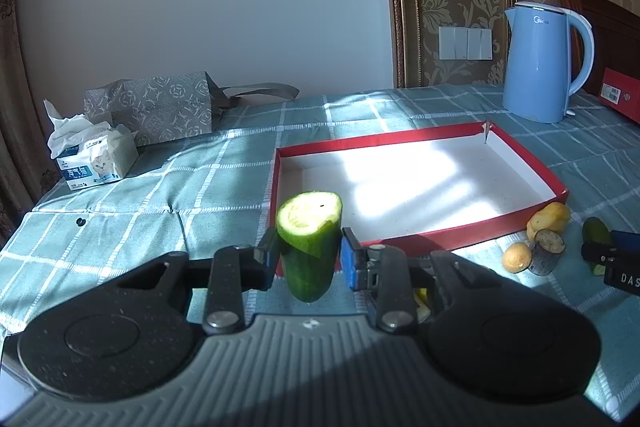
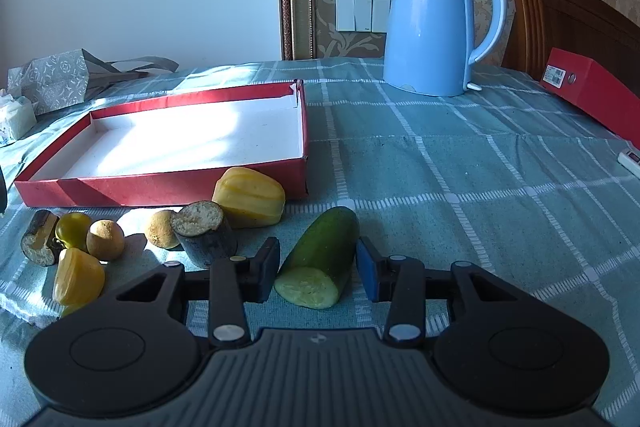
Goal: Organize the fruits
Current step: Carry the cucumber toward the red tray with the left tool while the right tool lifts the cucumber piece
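Left claw (image 1: 309,259) pinching upright cucumber half (image 1: 310,243), right claw (image 2: 318,269) spread around lying cucumber piece (image 2: 320,259), red tray (image 2: 160,183) partly sunlit

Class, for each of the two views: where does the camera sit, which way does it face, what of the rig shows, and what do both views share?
Left wrist: sits behind the left gripper, facing the red tray; its fingers clamp a cucumber half.
Right wrist: sits behind the right gripper, low over the table, open around a second cucumber half.
Shared: tray, blue kettle, checked tablecloth.

left tongs (image 1: 309,261) clamped, right tongs (image 2: 318,273) spread
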`<state>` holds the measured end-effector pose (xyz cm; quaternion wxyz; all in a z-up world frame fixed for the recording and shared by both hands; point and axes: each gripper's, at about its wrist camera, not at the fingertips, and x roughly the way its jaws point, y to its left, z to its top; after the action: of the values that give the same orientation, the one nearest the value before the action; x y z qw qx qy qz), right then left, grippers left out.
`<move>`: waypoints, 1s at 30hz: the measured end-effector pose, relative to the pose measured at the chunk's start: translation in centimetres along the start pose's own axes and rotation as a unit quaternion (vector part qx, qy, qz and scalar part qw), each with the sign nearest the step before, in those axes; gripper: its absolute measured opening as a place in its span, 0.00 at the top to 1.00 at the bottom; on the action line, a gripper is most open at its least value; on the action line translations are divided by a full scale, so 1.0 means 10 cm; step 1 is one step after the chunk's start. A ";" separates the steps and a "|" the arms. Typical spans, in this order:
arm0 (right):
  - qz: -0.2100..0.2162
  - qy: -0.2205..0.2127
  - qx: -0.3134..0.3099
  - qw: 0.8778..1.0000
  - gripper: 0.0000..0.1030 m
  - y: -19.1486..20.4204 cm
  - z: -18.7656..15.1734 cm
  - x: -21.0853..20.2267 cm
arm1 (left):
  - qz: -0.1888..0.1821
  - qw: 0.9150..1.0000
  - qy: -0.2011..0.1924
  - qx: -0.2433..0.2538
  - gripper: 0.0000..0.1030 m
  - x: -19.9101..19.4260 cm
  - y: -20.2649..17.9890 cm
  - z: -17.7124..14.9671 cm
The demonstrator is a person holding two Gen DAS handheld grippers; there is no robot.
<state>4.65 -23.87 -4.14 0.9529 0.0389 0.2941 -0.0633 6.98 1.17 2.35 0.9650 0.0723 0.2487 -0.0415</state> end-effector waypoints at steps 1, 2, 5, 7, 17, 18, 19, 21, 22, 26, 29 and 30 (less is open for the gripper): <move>0.003 0.000 0.003 1.000 0.61 -0.02 0.00 0.00 | 0.000 1.000 0.000 0.000 0.72 0.00 0.00 0.00; 0.006 0.001 0.005 1.000 0.61 -0.03 0.00 0.00 | 0.001 1.000 0.000 0.000 0.72 0.00 0.00 0.00; 0.008 0.003 -0.002 1.000 0.62 -0.03 0.01 -0.01 | 0.002 1.000 0.001 -0.001 0.72 0.00 0.01 0.01; 0.012 0.015 -0.011 1.000 0.61 0.00 0.03 0.03 | 0.001 1.000 0.000 -0.002 0.72 0.00 0.00 0.01; 0.021 0.013 0.003 1.000 0.67 -0.05 -0.04 0.02 | -0.006 1.000 0.003 0.003 0.72 0.02 -0.03 0.01; 0.023 0.011 0.003 1.000 0.67 -0.06 -0.04 0.00 | -0.006 1.000 0.003 0.003 0.72 0.02 -0.03 0.01; 0.024 0.008 0.004 1.000 0.67 -0.06 -0.04 -0.02 | -0.006 1.000 0.003 0.003 0.72 0.02 -0.03 0.01; 0.029 0.003 0.004 1.000 0.67 -0.07 -0.04 -0.06 | -0.005 1.000 0.003 0.004 0.72 0.02 -0.04 0.01; 0.031 0.000 0.004 0.999 0.68 -0.08 -0.04 -0.08 | -0.005 1.000 0.002 0.003 0.72 0.02 -0.03 0.01; 0.037 -0.011 0.004 0.999 0.68 -0.10 -0.04 -0.19 | -0.004 1.000 0.001 0.005 0.72 0.01 -0.04 0.02; 0.045 -0.024 0.004 0.999 0.68 -0.12 -0.04 -0.32 | -0.004 1.000 -0.003 0.008 0.72 -0.01 -0.06 0.04; 0.047 -0.029 0.003 0.998 0.68 -0.12 -0.04 -0.37 | -0.004 1.000 -0.005 0.009 0.72 -0.01 -0.06 0.05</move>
<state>1.19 -24.67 -2.44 0.9628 0.0541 0.2641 -0.0203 7.04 0.48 2.78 0.9654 0.0796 0.2435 -0.0478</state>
